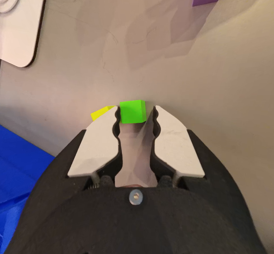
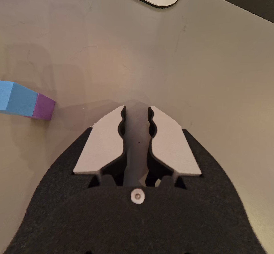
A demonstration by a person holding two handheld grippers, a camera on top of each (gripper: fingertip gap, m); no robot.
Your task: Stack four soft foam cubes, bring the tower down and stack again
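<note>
While the left gripper [image 1: 135, 111] angles down, jaws apart around a green cube [image 1: 131, 111] — right gripper [image 2: 136, 113] hovers, narrowly open.

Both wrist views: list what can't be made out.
- Yellow cube, left wrist view: mostly hidden behind the left claw's finger.
- Blue cube on the purple cube, right wrist view: cut off by the left edge.
- Blue thing, left wrist view: cropped, unidentifiable.

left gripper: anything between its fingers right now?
Left wrist view: the green cube sits between the fingers, against the left one, with a gap to the right one. Not gripped yet.
</note>
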